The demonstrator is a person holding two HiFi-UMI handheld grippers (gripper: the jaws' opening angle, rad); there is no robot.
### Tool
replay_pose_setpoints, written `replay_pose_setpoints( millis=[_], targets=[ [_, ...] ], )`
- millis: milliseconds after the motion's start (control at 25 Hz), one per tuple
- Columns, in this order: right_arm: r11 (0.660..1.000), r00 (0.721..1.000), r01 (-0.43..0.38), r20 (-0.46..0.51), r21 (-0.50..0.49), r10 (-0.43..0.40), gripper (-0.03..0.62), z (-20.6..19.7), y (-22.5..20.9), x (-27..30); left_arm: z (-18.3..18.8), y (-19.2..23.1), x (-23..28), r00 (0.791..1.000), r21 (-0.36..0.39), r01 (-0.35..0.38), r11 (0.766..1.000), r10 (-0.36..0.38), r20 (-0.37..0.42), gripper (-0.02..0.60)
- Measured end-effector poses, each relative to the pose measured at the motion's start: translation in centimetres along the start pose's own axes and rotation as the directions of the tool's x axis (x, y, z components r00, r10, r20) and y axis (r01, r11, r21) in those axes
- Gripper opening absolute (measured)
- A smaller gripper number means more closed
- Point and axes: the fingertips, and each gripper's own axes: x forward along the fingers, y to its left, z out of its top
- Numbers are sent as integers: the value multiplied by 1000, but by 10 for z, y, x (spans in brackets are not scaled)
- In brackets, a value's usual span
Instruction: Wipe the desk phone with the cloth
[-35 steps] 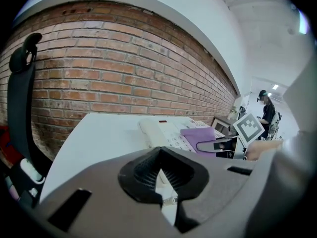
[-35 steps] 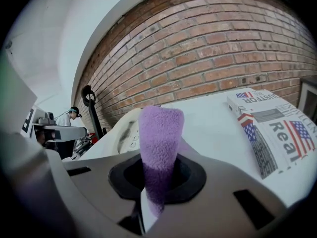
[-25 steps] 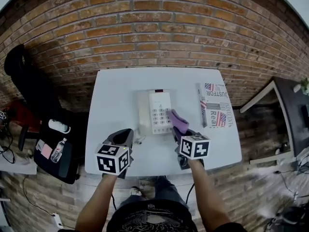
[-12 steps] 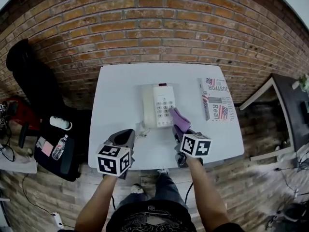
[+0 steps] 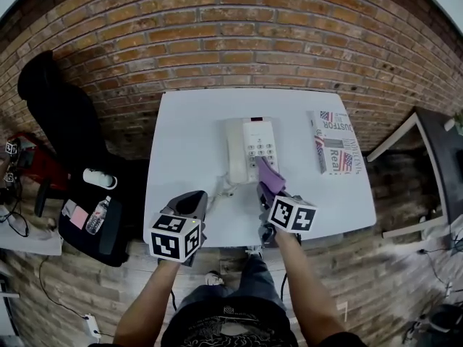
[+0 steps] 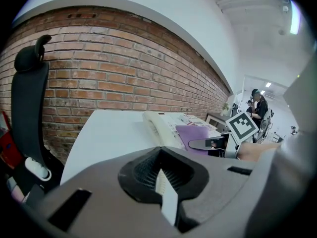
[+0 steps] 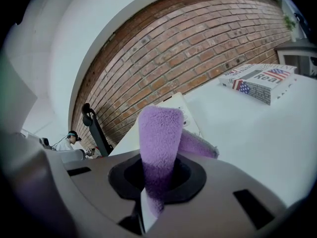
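Observation:
A white desk phone [image 5: 251,149] lies mid-table, handset on its left and keypad on its right. A purple cloth [image 5: 269,176] sticks out of my right gripper [image 5: 266,192], which is shut on it; the cloth's far end reaches the phone's near right corner. In the right gripper view the cloth [image 7: 158,148] stands up between the jaws, with the phone [image 7: 182,112] just behind it. My left gripper [image 5: 191,204] hovers over the near left part of the table, shut and holding nothing. The left gripper view has the phone [image 6: 159,128] and cloth [image 6: 194,133] ahead to the right.
The white table [image 5: 184,136] stands against a brick wall. A printed box [image 5: 334,143] lies at its right side. A black office chair [image 5: 54,103] and a dark bag with a bottle [image 5: 98,217] are to the left. A dark desk [image 5: 434,157] is to the right.
The head view has shifted, so table and phone sit further right and higher in the frame. The right gripper keeps the cloth at the phone's near right corner. The left gripper has barely moved.

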Motion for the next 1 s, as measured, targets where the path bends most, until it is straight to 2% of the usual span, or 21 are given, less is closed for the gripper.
replay_pose_setpoints(
  millis=[720, 1000],
  targets=[
    [997, 997, -56, 58, 62, 52, 44, -24, 48, 7, -19, 18, -31, 1000, 32, 2, 999, -2, -11, 5],
    [995, 994, -89, 69, 47, 86, 44, -29, 64, 10, -22, 23, -36, 1000, 31, 0, 1000, 1, -9, 5]
  ],
)
